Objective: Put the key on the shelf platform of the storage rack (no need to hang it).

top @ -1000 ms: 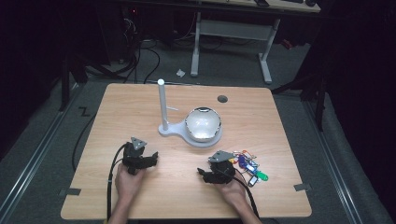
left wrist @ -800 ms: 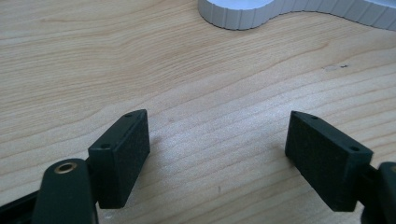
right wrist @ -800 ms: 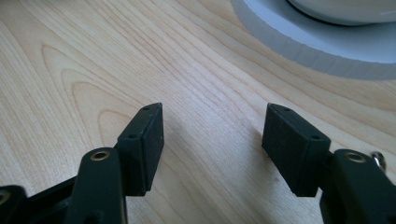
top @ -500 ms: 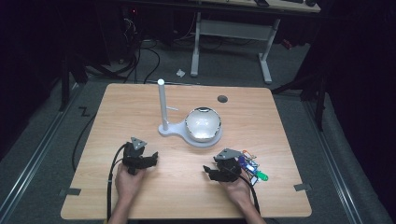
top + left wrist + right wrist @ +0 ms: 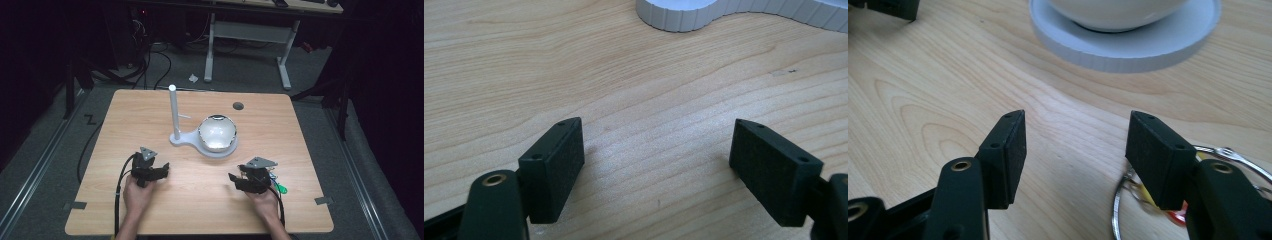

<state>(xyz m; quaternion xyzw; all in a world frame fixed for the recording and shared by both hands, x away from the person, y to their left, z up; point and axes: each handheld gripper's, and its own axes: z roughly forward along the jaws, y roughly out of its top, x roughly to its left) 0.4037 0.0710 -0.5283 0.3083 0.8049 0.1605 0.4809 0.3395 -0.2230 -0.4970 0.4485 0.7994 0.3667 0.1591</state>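
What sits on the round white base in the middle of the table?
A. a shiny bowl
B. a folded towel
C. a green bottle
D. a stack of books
A: in the high view a shiny bowl rests on the round part of the white base, next to its upright white post.

Left gripper: held in left hand at 7 o'clock of table, body low over surface, jaws pointing toward 2 o'clock, spread wide, nothing between pads. Cable trails back along forearm.

Right gripper: held in right hand at 5 o'clock, jaws pointing toward 10 o'clock, apart, nothing between pads; jaws have just been closing slightly. Both forearms enter from 6 o'clock edge.
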